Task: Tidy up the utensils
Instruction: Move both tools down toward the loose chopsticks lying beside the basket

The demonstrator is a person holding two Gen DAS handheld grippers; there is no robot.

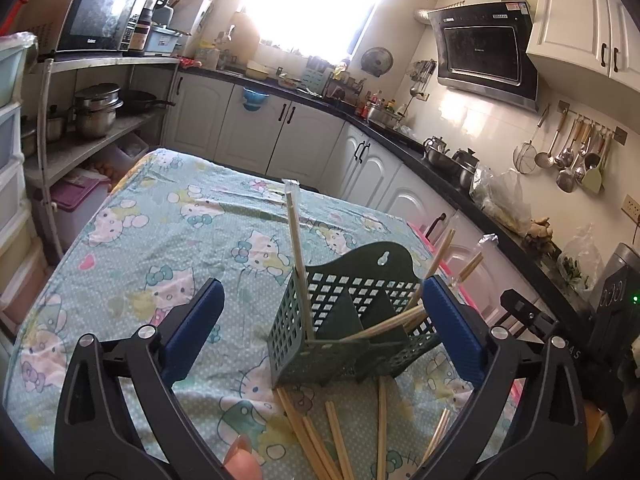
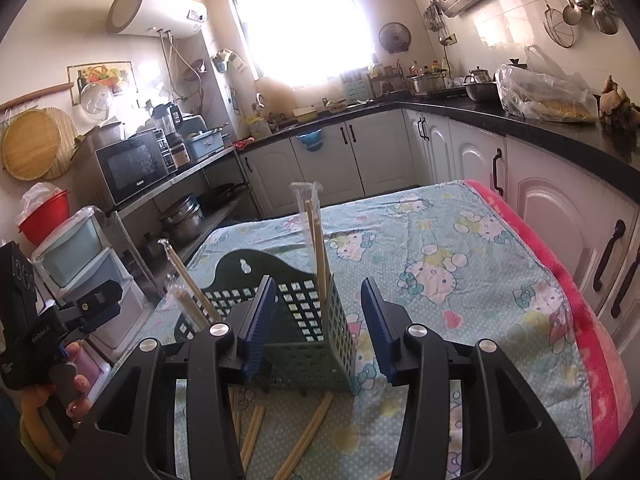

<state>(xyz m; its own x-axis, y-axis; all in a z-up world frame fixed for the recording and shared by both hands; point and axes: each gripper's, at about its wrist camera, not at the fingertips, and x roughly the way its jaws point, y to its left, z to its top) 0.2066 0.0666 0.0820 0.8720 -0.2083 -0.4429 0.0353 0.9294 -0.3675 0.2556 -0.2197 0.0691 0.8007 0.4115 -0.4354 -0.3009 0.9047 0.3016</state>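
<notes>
In the left wrist view, the left gripper (image 1: 320, 320) has its jaws wide apart and clamped on nothing. The dark green perforated chopstick holder (image 1: 344, 320) stands between them at lower centre on the cloth-covered bench (image 1: 140, 220). One wrapped chopstick (image 1: 296, 256) stands upright in its left compartment; others lean right. Loose chopsticks (image 1: 336, 436) lie on the cloth at the bottom edge, in front of the holder.

In the right wrist view, the right gripper (image 2: 320, 320) is partly spread and empty, with the holder's corner between its pads.

The holder looks light and top-heavy, so I judge a nudge from either pad could tip it and spill the leaning sticks. The rumpled cloth could also snag a pad reaching for the flat-lying ones.
</notes>
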